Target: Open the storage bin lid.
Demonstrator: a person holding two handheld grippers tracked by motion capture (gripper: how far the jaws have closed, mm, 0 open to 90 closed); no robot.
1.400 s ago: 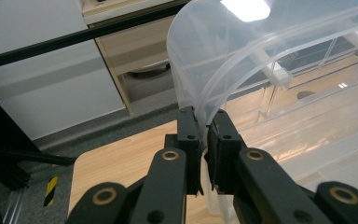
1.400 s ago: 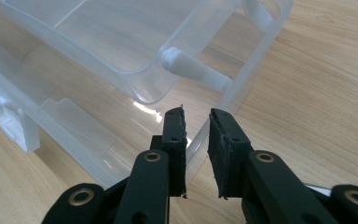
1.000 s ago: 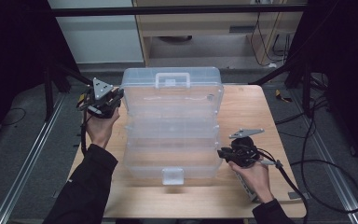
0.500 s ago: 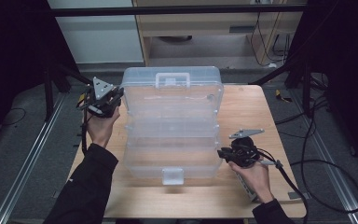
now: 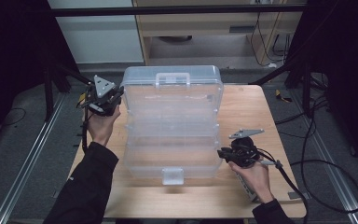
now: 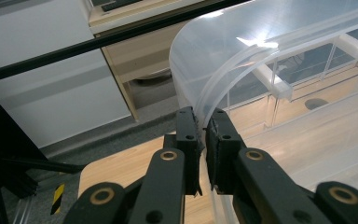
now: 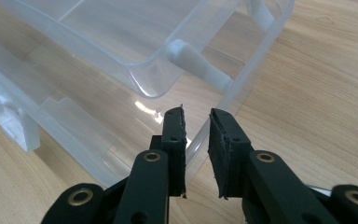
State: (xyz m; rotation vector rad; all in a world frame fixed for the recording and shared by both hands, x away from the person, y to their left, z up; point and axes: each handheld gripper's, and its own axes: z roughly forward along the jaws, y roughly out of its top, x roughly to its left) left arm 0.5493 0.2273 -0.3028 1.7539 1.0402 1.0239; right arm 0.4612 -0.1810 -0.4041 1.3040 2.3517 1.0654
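The left hand-held gripper (image 6: 204, 135) is closed on the rim of the clear plastic organizer box (image 5: 172, 112), which lies open on the desk (image 5: 256, 107). The right hand-held gripper (image 7: 196, 140) pinches its front wall. The thin, smooth plastic may slip out, and the lid would drop.

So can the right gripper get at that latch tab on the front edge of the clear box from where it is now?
Probably yes. The right gripper sits at the box's right front edge, and bare table lies between it and the latch tab. Its fingers straddle the box's wall, so they must let go first.
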